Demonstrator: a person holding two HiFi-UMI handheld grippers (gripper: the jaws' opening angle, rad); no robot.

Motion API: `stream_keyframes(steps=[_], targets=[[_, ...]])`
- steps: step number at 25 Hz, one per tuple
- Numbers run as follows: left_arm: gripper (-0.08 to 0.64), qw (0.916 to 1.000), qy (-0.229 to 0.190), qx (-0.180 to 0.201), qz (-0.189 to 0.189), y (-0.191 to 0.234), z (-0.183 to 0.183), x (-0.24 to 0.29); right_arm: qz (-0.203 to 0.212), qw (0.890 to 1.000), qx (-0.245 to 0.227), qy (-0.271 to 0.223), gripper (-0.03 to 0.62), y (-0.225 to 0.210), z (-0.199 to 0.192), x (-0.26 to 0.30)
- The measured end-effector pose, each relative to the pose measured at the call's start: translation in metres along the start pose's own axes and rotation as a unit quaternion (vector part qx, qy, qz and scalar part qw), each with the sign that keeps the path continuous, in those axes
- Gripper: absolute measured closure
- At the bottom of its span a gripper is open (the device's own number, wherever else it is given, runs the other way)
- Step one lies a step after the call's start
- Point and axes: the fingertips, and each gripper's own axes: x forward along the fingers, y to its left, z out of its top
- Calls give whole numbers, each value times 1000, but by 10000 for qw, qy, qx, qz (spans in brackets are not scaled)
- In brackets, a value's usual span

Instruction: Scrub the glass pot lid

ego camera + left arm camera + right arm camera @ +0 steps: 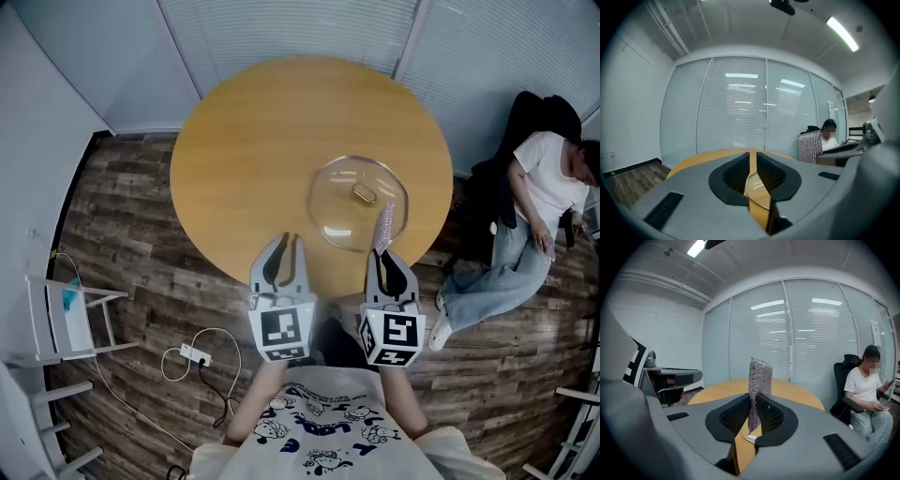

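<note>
Count: one glass lid (342, 211), one silver scourer (383, 225), one round table (253, 141).
Left gripper (292, 239): jaws a narrow gap apart, empty. Lid flat on the table, right of centre. Right gripper (384, 255): clamped on the upright scourer at the lid's near edge.

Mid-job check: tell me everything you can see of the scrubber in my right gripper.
The scrubber is a flat rectangular pad of silvery, glittery mesh that looks soft and woven. It stands upright on edge, pinched low down between the jaws of the right gripper, with its upper half sticking out past them. In the head view it points over the near right rim of the glass lid. Whether it touches the glass cannot be told.
</note>
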Motion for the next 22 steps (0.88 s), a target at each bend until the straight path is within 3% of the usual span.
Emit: stream_keyframes(steps=[14,22], targets=[[505,9967,348,-325,654,0,-15,68,835,9951,-427,307,546,-31,-1,75],[505,9940,479,-458,868,4,-24,84,1237,9894,-599,474,546,-26,-7,98]])
